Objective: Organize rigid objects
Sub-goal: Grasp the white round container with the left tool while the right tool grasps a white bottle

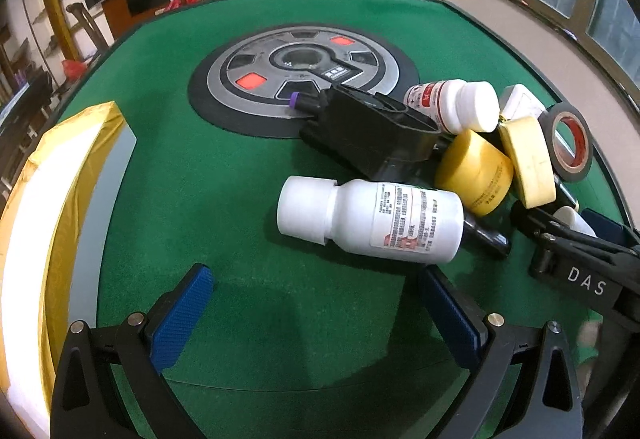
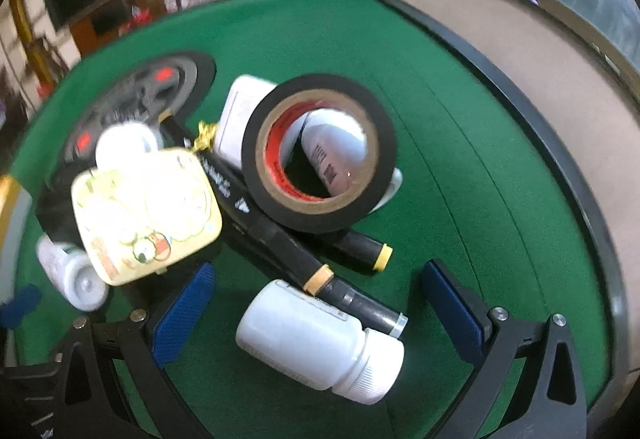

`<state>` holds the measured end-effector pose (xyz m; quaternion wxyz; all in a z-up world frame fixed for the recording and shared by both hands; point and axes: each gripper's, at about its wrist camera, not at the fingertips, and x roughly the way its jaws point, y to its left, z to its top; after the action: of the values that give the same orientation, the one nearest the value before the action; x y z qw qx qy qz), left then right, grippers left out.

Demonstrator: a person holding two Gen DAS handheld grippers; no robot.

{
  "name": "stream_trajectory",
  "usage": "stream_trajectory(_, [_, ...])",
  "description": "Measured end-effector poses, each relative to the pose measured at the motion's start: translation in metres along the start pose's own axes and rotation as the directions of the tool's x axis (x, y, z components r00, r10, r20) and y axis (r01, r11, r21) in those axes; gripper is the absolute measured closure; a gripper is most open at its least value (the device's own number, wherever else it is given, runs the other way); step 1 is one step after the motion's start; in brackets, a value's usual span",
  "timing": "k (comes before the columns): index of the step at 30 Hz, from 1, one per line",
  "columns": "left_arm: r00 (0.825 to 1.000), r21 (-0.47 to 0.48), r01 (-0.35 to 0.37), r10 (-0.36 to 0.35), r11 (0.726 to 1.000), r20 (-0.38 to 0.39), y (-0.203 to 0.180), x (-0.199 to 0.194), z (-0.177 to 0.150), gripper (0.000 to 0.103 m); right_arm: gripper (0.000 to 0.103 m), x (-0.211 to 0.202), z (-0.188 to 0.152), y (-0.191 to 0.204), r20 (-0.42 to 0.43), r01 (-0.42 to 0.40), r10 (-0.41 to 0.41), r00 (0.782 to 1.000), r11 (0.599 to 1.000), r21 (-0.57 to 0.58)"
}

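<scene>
A pile of rigid objects lies on the green table (image 1: pixel 240 167). In the left wrist view, a white pill bottle (image 1: pixel 372 219) lies on its side just ahead of my open, empty left gripper (image 1: pixel 316 303). Behind it are a black holder (image 1: pixel 372 131), a red-labelled white bottle (image 1: pixel 452 105), a yellow jar (image 1: pixel 474 173), a yellow tin (image 1: pixel 528 161) and black tape (image 1: pixel 568 143). In the right wrist view, my open right gripper (image 2: pixel 316 299) straddles a white bottle (image 2: pixel 320 343) and black markers (image 2: pixel 288 243). The tape roll (image 2: pixel 320 153) and tin (image 2: pixel 146 215) lie beyond.
A gold-edged box (image 1: pixel 60 223) stands at the table's left. A round grey and black panel (image 1: pixel 304 75) sits in the table's middle. The raised black table rim (image 2: pixel 560 167) runs along the right. The right gripper's body (image 1: pixel 580 263) reaches in from the right.
</scene>
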<state>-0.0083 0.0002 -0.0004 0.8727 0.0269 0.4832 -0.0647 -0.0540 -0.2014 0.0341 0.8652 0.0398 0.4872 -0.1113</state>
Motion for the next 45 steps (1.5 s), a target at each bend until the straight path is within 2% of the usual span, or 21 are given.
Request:
stream_trajectory(8, [1.000, -0.009, -0.009, 0.009, 1.000, 0.017, -0.002, -0.006, -0.005, 0.000, 0.000, 0.001, 0.006, 0.005, -0.004, 0.003, -0.003, 1.000, 1.000, -0.006])
stream_trajectory(10, [1.000, -0.006, -0.003, 0.003, 1.000, 0.016, -0.001, -0.008, -0.007, 0.000, 0.000, -0.002, 0.007, 0.003, -0.008, 0.033, -0.033, 0.999, 0.999, -0.012])
stream_trajectory(12, [1.000, 0.000, -0.002, 0.002, 1.000, 0.012, -0.001, -0.008, -0.006, 0.000, 0.000, -0.010, 0.007, 0.003, 0.005, 0.097, -0.097, 0.995, 0.995, -0.012])
stream_trajectory(16, [1.000, 0.015, 0.005, -0.005, 1.000, -0.003, 0.000, -0.012, -0.010, 0.001, 0.000, -0.047, 0.007, -0.009, 0.112, 0.100, -0.103, 0.988, 0.995, 0.027])
stream_trajectory(17, [1.000, 0.024, 0.011, -0.011, 1.000, -0.004, 0.000, -0.017, -0.012, 0.006, 0.000, -0.063, 0.006, -0.014, 0.159, 0.092, -0.097, 0.982, 0.995, 0.042])
stream_trajectory(19, [0.998, 0.033, 0.047, -0.048, 0.998, 0.044, 0.002, -0.038, -0.015, 0.009, 0.000, -0.090, 0.003, -0.022, 0.266, 0.073, -0.087, 0.960, 0.995, 0.064])
stream_trajectory(21, [0.981, 0.056, 0.080, -0.089, 0.995, 0.170, 0.010, -0.079, -0.015, 0.009, 0.000, -0.114, -0.003, -0.030, 0.381, 0.051, -0.075, 0.922, 0.996, 0.074])
stream_trajectory(22, [0.972, 0.062, 0.091, -0.102, 0.994, 0.213, 0.014, -0.093, -0.016, 0.009, 0.000, -0.117, -0.005, -0.030, 0.396, 0.040, -0.059, 0.916, 0.998, 0.055])
stream_trajectory(23, [0.949, 0.067, 0.113, -0.128, 0.991, 0.289, 0.023, -0.117, -0.017, 0.006, 0.000, -0.113, -0.004, -0.029, 0.375, 0.036, -0.042, 0.926, 0.999, 0.024])
stream_trajectory(24, [0.930, 0.072, 0.133, -0.149, 0.989, 0.336, 0.030, -0.132, -0.019, 0.002, 0.000, -0.102, -0.002, -0.028, 0.324, 0.047, -0.044, 0.945, 0.999, -0.001])
stream_trajectory(25, [0.901, 0.083, 0.168, -0.187, 0.982, 0.391, 0.041, -0.151, -0.023, 0.000, 0.000, -0.093, -0.002, -0.029, 0.296, 0.044, -0.042, 0.954, 0.999, 0.000])
stream_trajectory(26, [0.895, 0.085, 0.185, -0.203, 0.979, 0.396, 0.049, -0.157, -0.024, 0.000, 0.000, -0.088, -0.003, -0.031, 0.288, 0.025, -0.026, 0.957, 1.000, 0.009])
stream_trajectory(27, [0.902, 0.079, 0.186, -0.203, 0.979, 0.381, 0.052, -0.157, -0.022, 0.000, 0.000, -0.080, -0.003, -0.035, 0.281, -0.011, 0.003, 0.960, 1.000, 0.027])
stream_trajectory(28, [0.936, 0.053, 0.160, -0.169, 0.986, 0.310, 0.055, -0.151, -0.021, 0.000, 0.000, -0.075, -0.003, -0.037, 0.276, -0.031, 0.018, 0.961, 0.999, 0.041])
stream_trajectory(29, [0.955, 0.036, 0.136, -0.140, 0.990, 0.263, 0.056, -0.145, -0.018, 0.000, 0.000, -0.069, -0.003, -0.040, 0.269, -0.050, 0.033, 0.963, 0.997, 0.057])
stream_trajectory(30, [0.965, 0.021, 0.122, -0.124, 0.992, 0.231, 0.057, -0.139, -0.017, 0.000, 0.000, -0.063, -0.001, -0.041, 0.265, -0.070, 0.049, 0.963, 0.995, 0.070])
stream_trajectory(35, [0.978, -0.039, 0.148, -0.140, 0.988, 0.157, 0.048, -0.104, -0.011, 0.000, 0.000, -0.052, -0.005, -0.055, 0.271, -0.130, 0.092, 0.958, 0.984, 0.124])
stream_trajectory(38, [0.990, -0.030, 0.116, -0.113, 0.993, 0.083, 0.027, -0.080, -0.007, 0.000, 0.000, -0.050, -0.010, -0.064, 0.280, -0.155, 0.109, 0.954, 0.976, 0.150])
stream_trajectory(40, [0.994, -0.059, 0.098, -0.096, 0.993, 0.051, 0.022, -0.068, -0.003, 0.000, 0.000, -0.047, -0.010, -0.069, 0.271, -0.174, 0.125, 0.954, 0.971, 0.165])
stream_trajectory(45, [0.985, -0.255, 0.165, -0.170, 0.953, 0.003, 0.027, -0.038, 0.010, 0.001, 0.000, -0.043, -0.009, -0.069, 0.258, -0.187, 0.142, 0.956, 0.970, 0.159])
